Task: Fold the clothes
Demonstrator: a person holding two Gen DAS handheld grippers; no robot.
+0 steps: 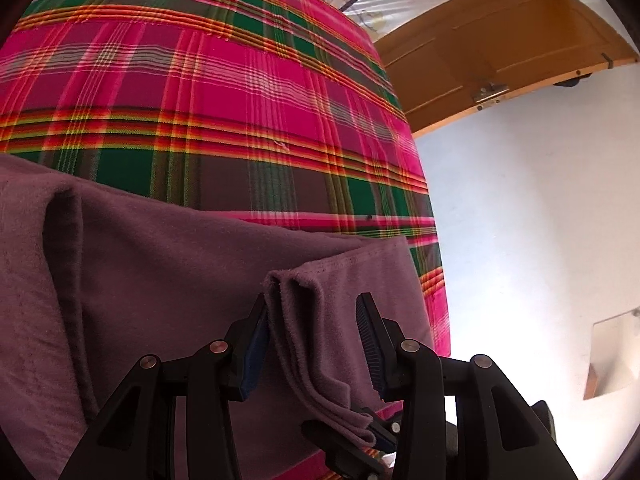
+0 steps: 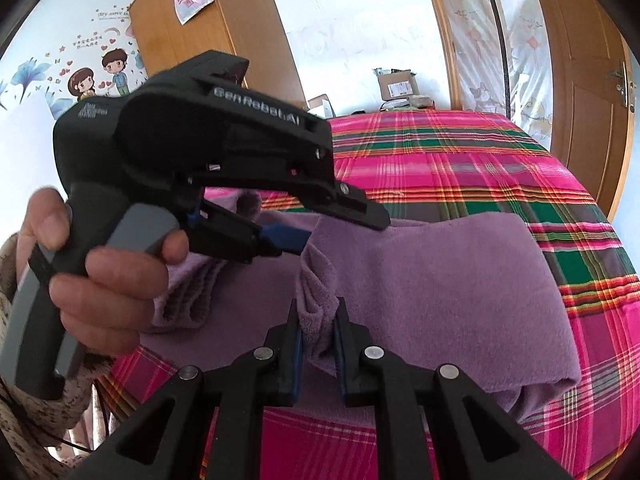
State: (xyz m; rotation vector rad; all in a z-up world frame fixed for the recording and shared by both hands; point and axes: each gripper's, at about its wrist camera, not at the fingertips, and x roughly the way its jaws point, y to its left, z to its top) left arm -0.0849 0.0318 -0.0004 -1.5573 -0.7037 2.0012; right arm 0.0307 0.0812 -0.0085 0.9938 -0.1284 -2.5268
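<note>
Purple garment (image 2: 440, 280) bunch pinched in right tool (image 2: 318, 320); left tool (image 1: 316, 320) wide, fold between.

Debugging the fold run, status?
Right gripper clamped on purple garment fold. Left gripper open, fabric between its pads. Garment on plaid bedspread. Nothing blocking.

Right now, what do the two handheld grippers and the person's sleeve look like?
Both are black plastic with blue ribbed pads and silver pivot rivets. The right gripper shows only its linkage arms and fingers. The left gripper, seen side-on, has a pistol body with white "GenRobot.AI" lettering and a grey handle. The sleeve is a speckled beige-brown knit.
</note>
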